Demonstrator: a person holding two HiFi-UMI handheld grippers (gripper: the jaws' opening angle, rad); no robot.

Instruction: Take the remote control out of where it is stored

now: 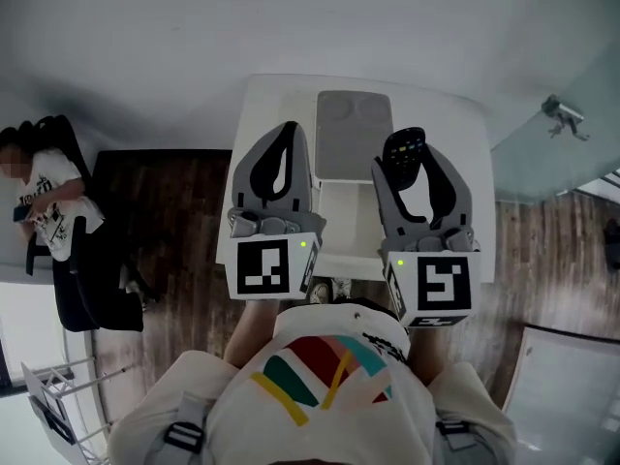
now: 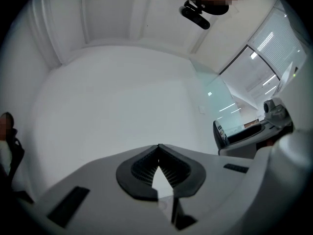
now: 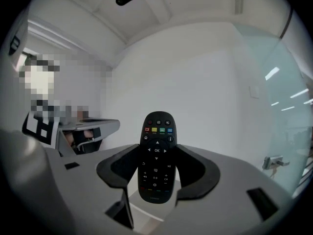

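Two dark-padded jaws of the right gripper [image 3: 156, 174] clamp the slim black remote control [image 3: 156, 136] by its lower half, upright, held clear above the white table [image 1: 465, 153]. The left gripper [image 2: 158, 153] is closed on nothing. With only its lower end pinched, the remote could pivot or slip out if swung quickly.

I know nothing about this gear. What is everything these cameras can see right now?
table: one, white, below both grippers
pad: one, grey, on the table
remote control: one, black, held above the table, right side
floor: dark wood, left of the table
seated person: one, white top, far left
handle: one, metal, on glass, far right
left gripper: one, grey, jaws together, empty
right gripper: one, grey, shut on the remote control
shirt: one, white with coloured stripes, the wearer's
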